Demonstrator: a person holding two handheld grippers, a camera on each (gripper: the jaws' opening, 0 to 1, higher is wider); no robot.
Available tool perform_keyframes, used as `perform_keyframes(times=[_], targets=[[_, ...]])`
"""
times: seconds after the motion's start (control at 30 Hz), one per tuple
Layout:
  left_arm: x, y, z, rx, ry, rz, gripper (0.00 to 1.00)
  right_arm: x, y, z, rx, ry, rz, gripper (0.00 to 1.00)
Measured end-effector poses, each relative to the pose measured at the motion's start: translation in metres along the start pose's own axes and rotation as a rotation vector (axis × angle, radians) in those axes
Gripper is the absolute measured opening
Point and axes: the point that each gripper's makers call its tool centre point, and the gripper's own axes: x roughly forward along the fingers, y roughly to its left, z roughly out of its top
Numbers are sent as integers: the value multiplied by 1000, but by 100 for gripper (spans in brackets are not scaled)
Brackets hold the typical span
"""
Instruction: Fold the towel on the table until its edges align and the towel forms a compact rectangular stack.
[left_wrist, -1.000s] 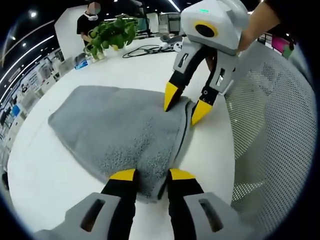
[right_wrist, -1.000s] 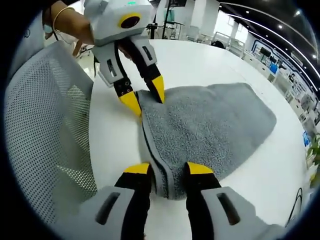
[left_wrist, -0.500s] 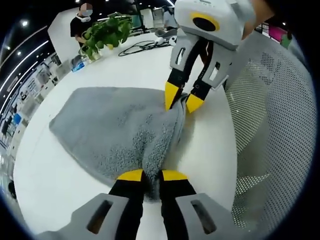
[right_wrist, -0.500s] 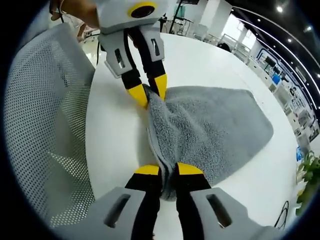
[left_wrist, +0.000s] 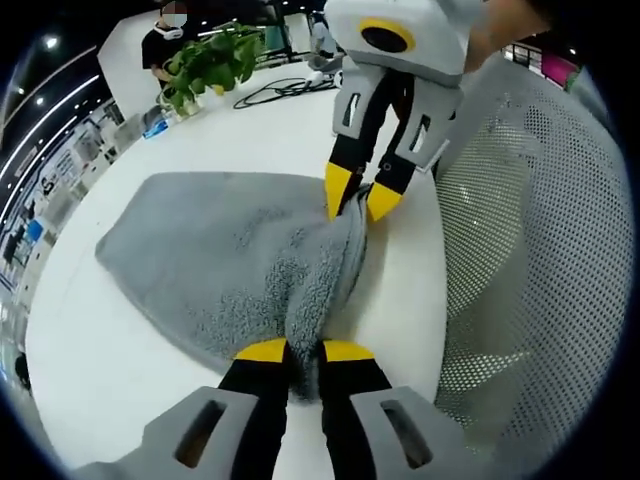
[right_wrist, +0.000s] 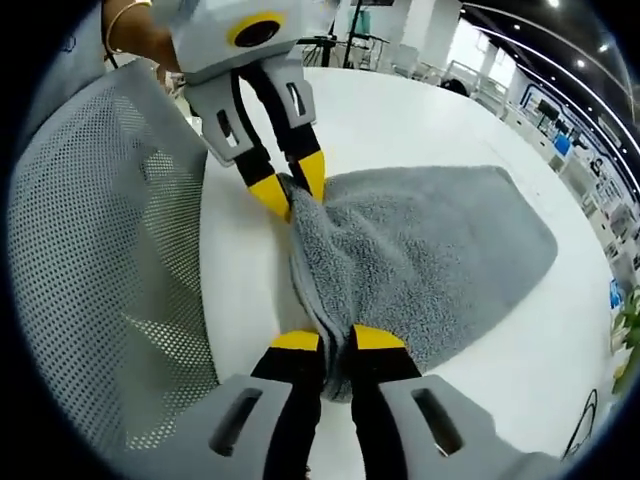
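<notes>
**Both grippers pinching one towel edge, ready to carry the fold**

A white surface (left_wrist: 250, 130) in a bright open room carries a grey towel (left_wrist: 220, 260), with a white mesh chair back (left_wrist: 530, 250) close along one side.

Left gripper view: the left gripper (left_wrist: 292, 350) has its yellow-tipped jaws pressed together on a bunched corner of the towel's near edge, on the chair side. Farther along that edge, the right gripper (left_wrist: 350, 195) comes down from above and pinches the other corner. The edge between them is gathered into a raised ridge; the rest of the towel lies flat, spreading away from the chair. A potted plant (left_wrist: 215, 60), a black cable (left_wrist: 285, 95) and a standing person sit at the far end.

Right gripper view: the right gripper (right_wrist: 325, 340) is closed on its corner, and the left gripper (right_wrist: 290, 190) is seen from the opposite end, a hand with a bangle (right_wrist: 125, 15) holding it.

The step in hand looks like the grasp before a fold. Next, both corners likely need lifting together and carrying across to the far edge, level, so the edges meet.
</notes>
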Motion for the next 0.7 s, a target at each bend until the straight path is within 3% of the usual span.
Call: perform_keyframes(times=[0.17,0.43,0.63,0.7], targets=[[-6,-14,-3,-32,-2,-28,10,-5,17,-1,14,-8,24,7],[-17,-41,-8,-13,4,-99,10,-11,42,-6,87,-28,89,6],[-24,-57,-10,-51,8,-152,9,-18,56,-7,216,-41,146,6],[-28,-60,-9,-52,1,-160,9,-22,57,-7,218,-36,156,6]])
